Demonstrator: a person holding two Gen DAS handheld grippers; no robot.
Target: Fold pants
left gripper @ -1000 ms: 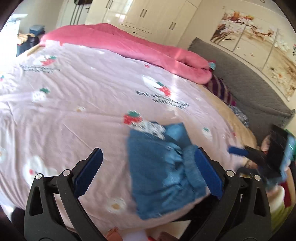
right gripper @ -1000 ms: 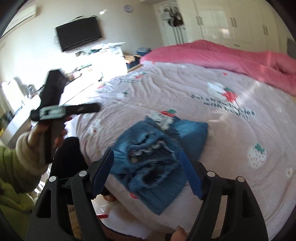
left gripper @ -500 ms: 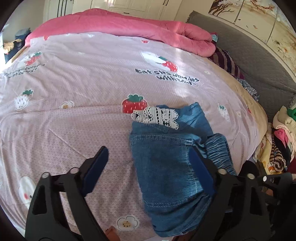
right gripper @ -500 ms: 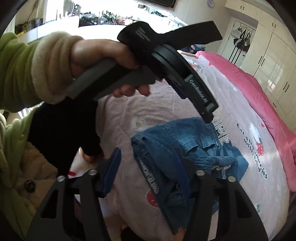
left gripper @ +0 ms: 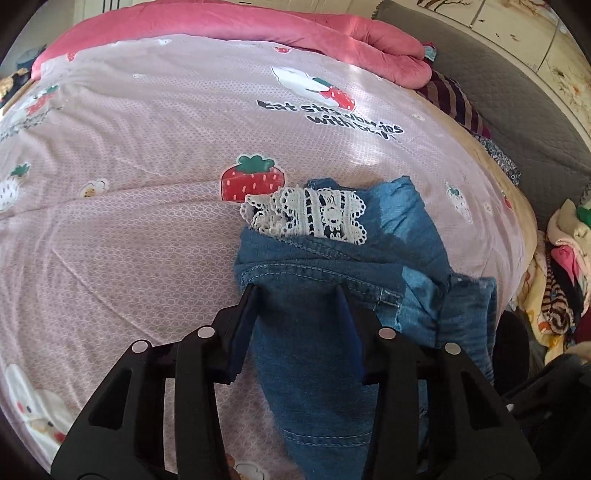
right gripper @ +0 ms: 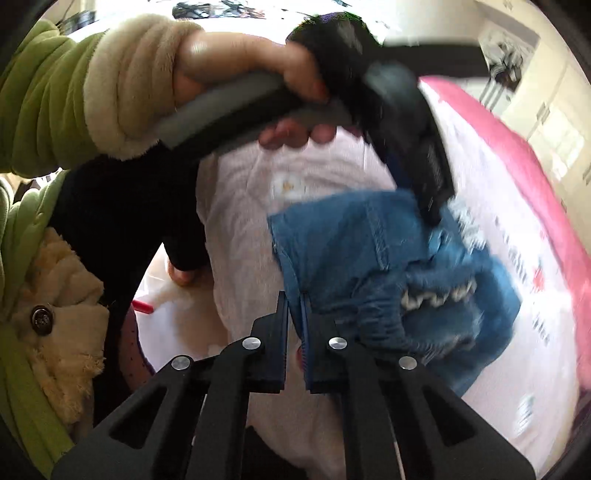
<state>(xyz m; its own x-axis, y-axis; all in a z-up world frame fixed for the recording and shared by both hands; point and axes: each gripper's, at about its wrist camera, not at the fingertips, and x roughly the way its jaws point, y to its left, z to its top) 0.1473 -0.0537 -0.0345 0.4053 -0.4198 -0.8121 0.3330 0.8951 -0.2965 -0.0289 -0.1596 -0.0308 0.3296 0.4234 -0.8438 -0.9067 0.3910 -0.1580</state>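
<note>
Pink quilt beyond pants, possibly clothes pile alongside

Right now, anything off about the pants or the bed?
The denim pants lie bunched at the near edge of the bed, legs crumpled, white lace trim showing. The left claw is closing with denim between; the right claw is shut on the pants' edge. No damage visible.

Sunlit bed — pink quilt beyond; grey headboard right.
</note>
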